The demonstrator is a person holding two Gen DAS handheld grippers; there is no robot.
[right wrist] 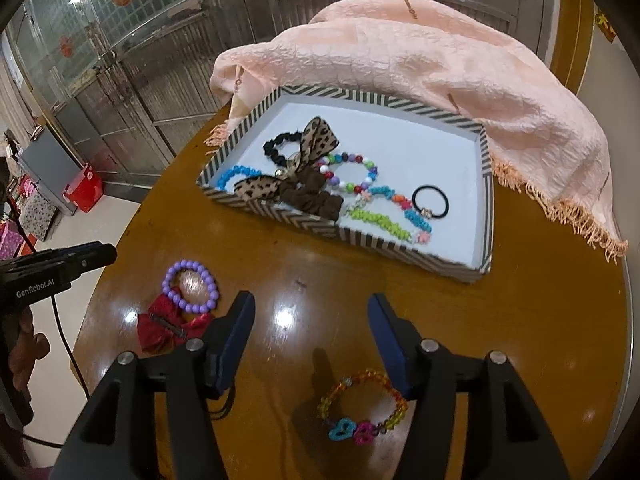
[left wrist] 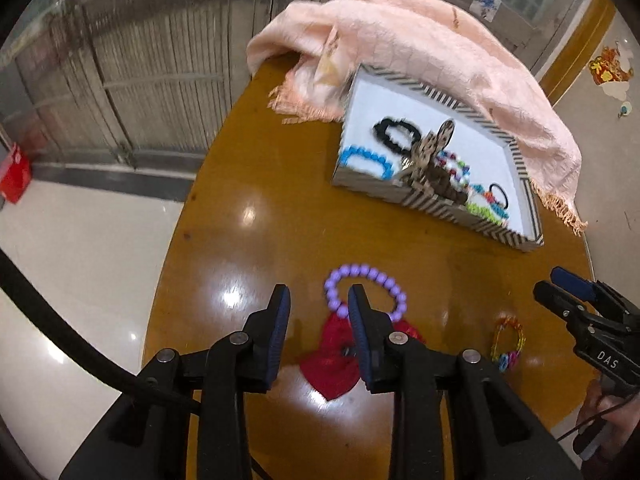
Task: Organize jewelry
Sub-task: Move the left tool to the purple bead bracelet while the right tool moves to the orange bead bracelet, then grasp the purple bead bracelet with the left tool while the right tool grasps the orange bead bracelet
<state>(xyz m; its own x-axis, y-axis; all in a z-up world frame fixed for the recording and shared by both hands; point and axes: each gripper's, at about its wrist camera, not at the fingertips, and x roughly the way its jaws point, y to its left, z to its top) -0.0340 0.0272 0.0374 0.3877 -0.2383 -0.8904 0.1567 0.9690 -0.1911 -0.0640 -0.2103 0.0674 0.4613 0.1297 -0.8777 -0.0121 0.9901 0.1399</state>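
Observation:
A striped tray (right wrist: 280, 213) (left wrist: 440, 208) on the round wooden table holds several bracelets, hair ties and a leopard bow (right wrist: 316, 140). A purple bead bracelet (left wrist: 362, 271) (right wrist: 192, 270) lies on a red bow clip (left wrist: 334, 364) (right wrist: 160, 326). My left gripper (left wrist: 319, 298) is open, hovering just above and left of them. A multicolour bracelet (right wrist: 362, 406) (left wrist: 508, 344) lies below my open, empty right gripper (right wrist: 312, 306), which also shows in the left wrist view (left wrist: 560, 286).
A peach fringed towel (right wrist: 460, 92) (left wrist: 420, 52) is draped behind and to the right of the tray. The table edge (left wrist: 168, 240) drops to a pale floor on the left. A red box (right wrist: 84, 188) stands on the floor by metal shutters.

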